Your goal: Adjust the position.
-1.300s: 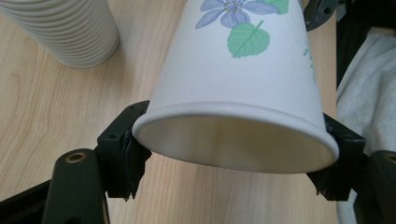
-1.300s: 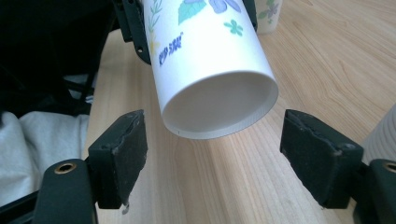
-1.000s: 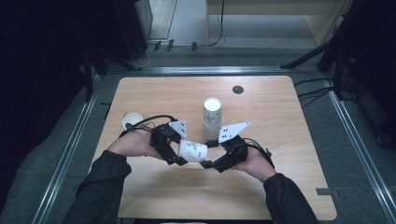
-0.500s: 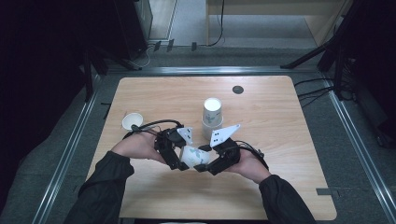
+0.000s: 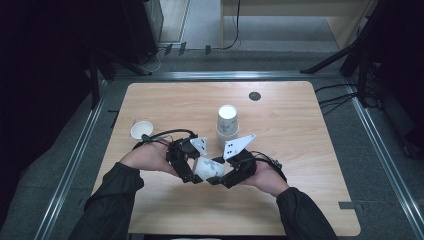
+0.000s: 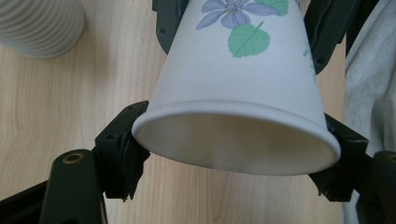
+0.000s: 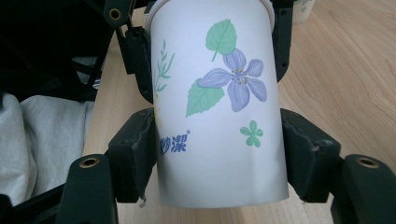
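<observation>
A flowered paper cup [image 5: 206,168] is held on its side above the tabletop [image 5: 300,130], near the front edge and a little left of the middle, at about 6 o'clock from the upside-down stack of cups [image 5: 227,122] that stands in the centre. The left hand-held gripper [image 5: 191,174] has its two jaws on the wide rim end of the cup; in the left gripper view this rim [image 6: 236,140] sits between the black pads. The right hand-held gripper [image 5: 218,178] comes from the 3 o'clock side, and its jaws have just been closing on the narrow bottom end; in the right gripper view the pads [image 7: 135,154] press on both sides of the cup wall. So both grippers are partly closed on the same cup. A small white cup [image 5: 141,130] stands alone at about 9 o'clock from the stack, near the left edge. I judge this step to be a handover from the left side to the right. The next move probably calls for the left jaws to open and let go while the right grip stays gentle, because the thin paper wall can easily be crushed.
</observation>
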Demonstrator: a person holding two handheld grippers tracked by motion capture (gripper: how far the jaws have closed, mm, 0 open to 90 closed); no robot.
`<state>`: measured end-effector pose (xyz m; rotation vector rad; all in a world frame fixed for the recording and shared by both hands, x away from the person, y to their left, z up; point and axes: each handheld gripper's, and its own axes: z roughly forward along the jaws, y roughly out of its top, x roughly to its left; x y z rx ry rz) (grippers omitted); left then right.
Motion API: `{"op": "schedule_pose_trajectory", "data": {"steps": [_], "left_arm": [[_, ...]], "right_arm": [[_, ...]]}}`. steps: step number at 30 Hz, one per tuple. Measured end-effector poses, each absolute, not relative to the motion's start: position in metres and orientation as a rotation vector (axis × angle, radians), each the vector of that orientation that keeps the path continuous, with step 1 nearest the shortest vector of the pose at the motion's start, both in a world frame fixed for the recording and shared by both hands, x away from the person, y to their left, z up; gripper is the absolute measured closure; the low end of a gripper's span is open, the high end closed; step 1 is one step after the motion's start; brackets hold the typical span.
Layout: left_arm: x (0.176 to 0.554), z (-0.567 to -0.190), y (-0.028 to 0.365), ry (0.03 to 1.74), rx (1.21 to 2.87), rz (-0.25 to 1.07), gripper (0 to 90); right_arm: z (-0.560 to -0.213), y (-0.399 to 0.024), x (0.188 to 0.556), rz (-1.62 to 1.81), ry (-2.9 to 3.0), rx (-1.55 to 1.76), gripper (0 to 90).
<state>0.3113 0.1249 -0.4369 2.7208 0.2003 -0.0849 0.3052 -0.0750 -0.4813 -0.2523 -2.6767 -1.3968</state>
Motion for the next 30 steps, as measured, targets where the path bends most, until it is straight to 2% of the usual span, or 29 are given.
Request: {"op": "schedule_pose_trajectory", "data": {"steps": [10,30], "left_arm": [[0.316,-0.433,0.138,0.203,2.607,-0.058,17.3],[0.312,-0.437,0.167,0.354,2.331,-0.099,17.8]], "right_arm": [[-0.473,-0.087,0.308,-1.468,-2.65,-0.278,33.4],[-0.461,-0.104,0.312,-1.579,-2.599,-0.291,33.2]]}}
